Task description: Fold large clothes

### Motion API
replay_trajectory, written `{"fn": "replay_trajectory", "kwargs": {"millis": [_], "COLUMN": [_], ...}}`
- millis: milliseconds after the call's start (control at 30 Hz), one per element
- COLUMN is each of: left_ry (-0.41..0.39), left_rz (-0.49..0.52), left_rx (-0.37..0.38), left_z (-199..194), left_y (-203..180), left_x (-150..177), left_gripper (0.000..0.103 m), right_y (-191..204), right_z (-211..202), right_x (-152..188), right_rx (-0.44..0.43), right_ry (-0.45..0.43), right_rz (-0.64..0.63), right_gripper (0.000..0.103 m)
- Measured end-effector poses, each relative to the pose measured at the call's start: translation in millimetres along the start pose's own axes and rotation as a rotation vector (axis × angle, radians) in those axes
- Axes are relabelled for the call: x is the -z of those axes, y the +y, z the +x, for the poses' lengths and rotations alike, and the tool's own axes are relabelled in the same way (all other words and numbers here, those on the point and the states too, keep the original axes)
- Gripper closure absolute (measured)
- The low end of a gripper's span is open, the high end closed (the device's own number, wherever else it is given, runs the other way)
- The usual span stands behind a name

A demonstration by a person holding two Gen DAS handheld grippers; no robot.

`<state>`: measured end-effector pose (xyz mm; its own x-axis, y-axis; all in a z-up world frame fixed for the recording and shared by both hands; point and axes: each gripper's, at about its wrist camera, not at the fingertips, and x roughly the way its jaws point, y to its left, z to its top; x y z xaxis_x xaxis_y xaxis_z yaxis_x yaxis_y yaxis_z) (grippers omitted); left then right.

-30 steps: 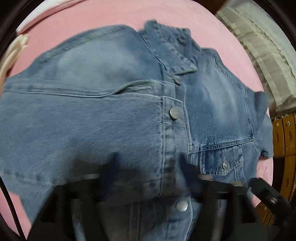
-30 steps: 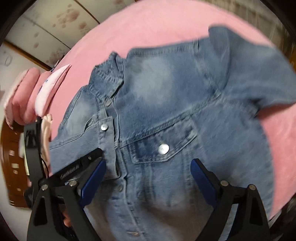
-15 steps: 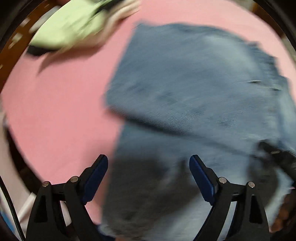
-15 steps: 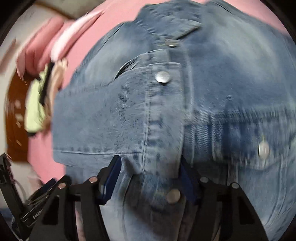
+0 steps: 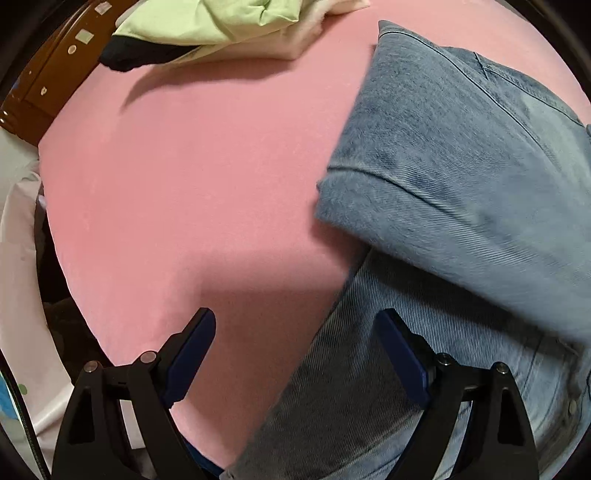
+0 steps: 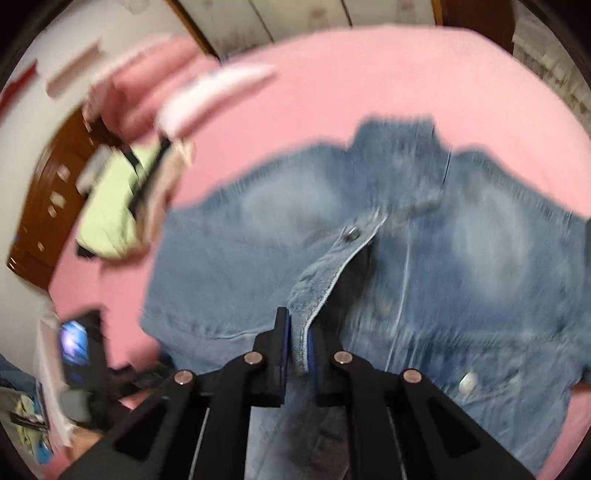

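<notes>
Pinching denim jacket point(image 6: 258, 258) cuff, right gripper point(image 6: 295, 347), unseen from left wrist.

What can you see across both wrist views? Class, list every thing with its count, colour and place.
denim jacket: one, blue, spread on the bed, sleeve folded across its front
bed sheet: one, pink, under the jacket
folded clothes: a pile, pale green, black and cream, at the bed's far edge
wooden furniture: one, brown, beside the bed
left hand-held gripper: one, black, blue pads, open over the jacket's edge
right hand-held gripper: one, black, jaws just closed, pinching the sleeve's cuff
</notes>
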<state>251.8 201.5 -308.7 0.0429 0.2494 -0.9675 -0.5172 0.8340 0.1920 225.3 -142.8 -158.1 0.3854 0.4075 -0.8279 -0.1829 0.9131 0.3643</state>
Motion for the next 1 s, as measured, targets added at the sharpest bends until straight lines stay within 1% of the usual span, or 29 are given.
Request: {"fn": "replay_trajectory", "kwargs": {"millis": [67,100,133,200,233,267,333,367,400,433,533,567,600,633,700,733,767,800,833,867,900,933,967,1000], "left_ry": [-0.013,-0.022,-0.029,-0.034,-0.034,-0.033,-0.022,-0.010,-0.003,-0.006,-0.024,-0.027,-0.028,-0.033,-0.051,-0.076,-0.111,-0.143,-0.185,-0.217,-0.256,-0.265,-0.254,-0.230], "left_rz": [-0.006,-0.013,-0.023,-0.045,-0.051,-0.059,-0.074,-0.077,-0.078,-0.081,-0.089,-0.088,-0.085,-0.073,-0.042,-0.017,0.007,0.024,0.044,0.060,0.092,0.121,0.167,0.201], "left_rx": [0.000,0.007,0.014,0.028,0.032,0.037,0.050,0.045,0.042,0.044,0.053,0.056,0.056,0.049,0.012,-0.021,-0.053,-0.069,-0.069,-0.044,0.030,0.097,0.197,0.277], "left_z": [-0.2,-0.3,-1.0,-0.2,6.5,7.7,10.6,11.9,8.2,8.6,9.9,10.2,14.2,13.2,6.6,-1.0,-10.8,-19.9,-33.1,-44.0,-59.6,-68.4,-75.6,-78.4], "left_y": [-2.4,-2.9,-2.5,-2.6,-9.6,-10.4,-12.4,-13.9,-14.2,-15.0,-11.8,-10.5,-5.0,-4.2,-4.6,-7.4,-10.5,-13.8,-18.1,-21.9,-29.3,-35.9,-45.5,-54.4], "left_x": [-3.6,-6.5,-9.6,-17.3,-21.5,-24.6,-29.3,-29.8,-30.8,-28.7,-22.6,-20.8,-21.2,-18.9,-13.9,-11.0,-7.4,-4.3,0.1,3.9,10.5,14.5,19.2,21.9], "left_gripper": [0.015,0.015,0.015,0.015,0.015,0.015,0.015,0.015,0.015,0.015,0.015,0.015,0.015,0.015,0.015,0.019,0.025,0.027,0.028,0.031,0.032,0.032,0.032,0.032], "right_y": [-8.3,-13.6,-17.4,-30.9,-36.3,-46.1,-61.7,-70.7,-81.3,-95.3,-132.7,-142.6,-147.4,-148.9,-144.0,-138.3,-131.7,-122.7,-116.1,-101.0,-90.6,-80.2,-71.2,-63.1], "right_z": [-24.2,-39.6,-52.4,-75.4,-80.6,-91.2,-99.8,-101.6,-97.4,-86.3,-47.4,-31.3,-20.0,-14.4,-12.2,-14.9,-18.0,-20.9,-22.3,-21.0,-16.5,-6.9,3.5,19.6], "right_x": [-16.4,-26.2,-33.5,-46.3,-49.2,-50.0,-45.4,-40.3,-34.8,-27.1,11.0,24.0,34.7,42.1,48.4,48.9,47.6,45.9,44.5,40.7,38.3,38.0,37.4,39.3], "right_rx": [-0.059,-0.075,-0.070,-0.028,-0.009,0.031,0.093,0.128,0.159,0.191,0.305,0.356,0.415,0.450,0.498,0.512,0.514,0.494,0.464,0.379,0.290,0.171,0.065,-0.104], "right_ry": [-0.065,-0.111,-0.150,-0.208,-0.226,-0.251,-0.257,-0.242,-0.213,-0.163,-0.018,0.054,0.106,0.132,0.135,0.114,0.086,0.055,0.033,0.004,-0.001,0.009,0.030,0.062], "right_rz": [0.032,0.044,0.042,0.027,0.025,0.032,0.059,0.084,0.115,0.157,0.282,0.320,0.339,0.350,0.370,0.377,0.380,0.378,0.371,0.346,0.326,0.315,0.320,0.355], "right_gripper": [0.096,0.096,0.096,0.096,0.096,0.096,0.097,0.101,0.101,0.101,0.101,0.101,0.101,0.101,0.101,0.101,0.101,0.101,0.101,0.101,0.101,0.101,0.101,0.101]}}
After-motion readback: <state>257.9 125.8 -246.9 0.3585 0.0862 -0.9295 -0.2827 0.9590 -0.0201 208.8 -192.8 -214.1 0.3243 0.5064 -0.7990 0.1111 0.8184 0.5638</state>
